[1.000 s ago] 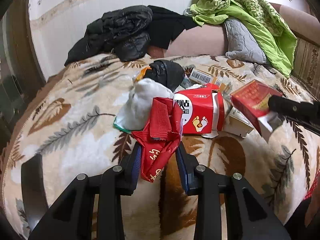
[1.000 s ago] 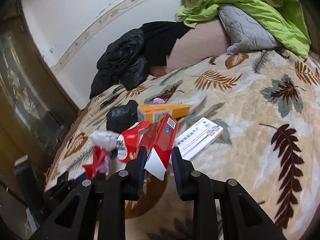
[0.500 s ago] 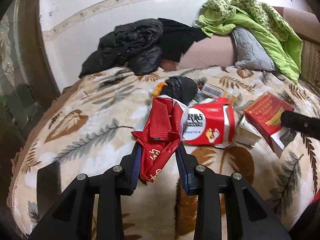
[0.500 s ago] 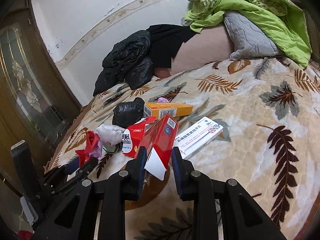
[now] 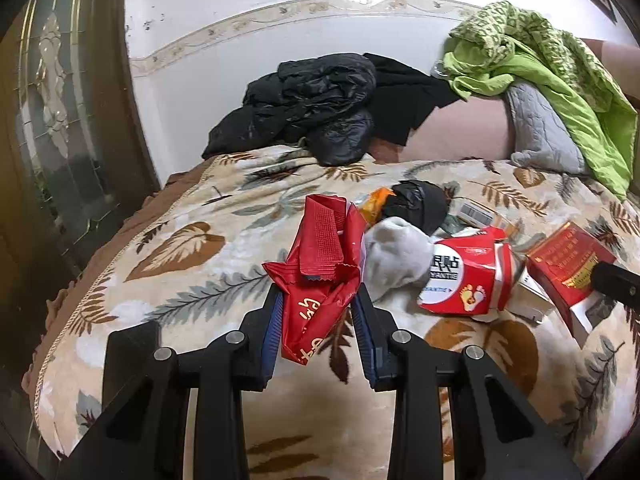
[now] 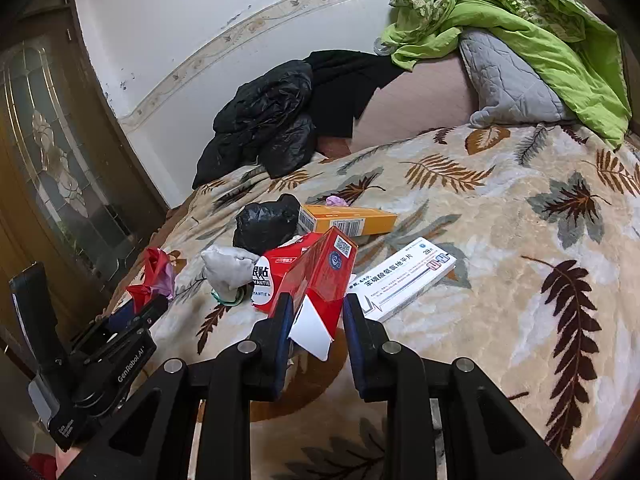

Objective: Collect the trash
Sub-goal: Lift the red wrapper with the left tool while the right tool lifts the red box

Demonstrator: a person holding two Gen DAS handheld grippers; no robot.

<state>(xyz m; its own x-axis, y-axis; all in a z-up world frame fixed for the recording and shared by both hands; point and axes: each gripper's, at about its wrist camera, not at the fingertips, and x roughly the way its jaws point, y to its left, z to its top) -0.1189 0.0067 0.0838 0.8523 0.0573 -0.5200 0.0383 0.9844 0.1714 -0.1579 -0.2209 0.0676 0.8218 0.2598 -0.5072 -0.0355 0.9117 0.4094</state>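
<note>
My left gripper (image 5: 316, 304) is shut on a crumpled red foil wrapper (image 5: 320, 276), held a little above the leaf-patterned bedspread (image 5: 168, 264). The same wrapper (image 6: 154, 276) and left gripper (image 6: 140, 312) show at the lower left of the right wrist view. My right gripper (image 6: 314, 308) is shut on a red carton (image 6: 324, 276) with a white flap. Between them lies a pile of trash: a red-and-white foot-patch packet (image 5: 468, 280), a grey-white wad (image 5: 394, 256), a black plastic bag (image 6: 266, 222), an orange box (image 6: 348, 220) and a white medicine box (image 6: 404, 278).
Black jackets (image 5: 312, 104) are heaped against the wall at the head of the bed. A green blanket (image 5: 540, 64) and grey pillow (image 5: 540, 128) lie on the right. A glass-panelled wooden door (image 5: 52, 120) stands left of the bed edge.
My left gripper has lifted and swung left with the red wrapper, away from the pile. The right gripper has barely moved and keeps hold of the red carton.
</note>
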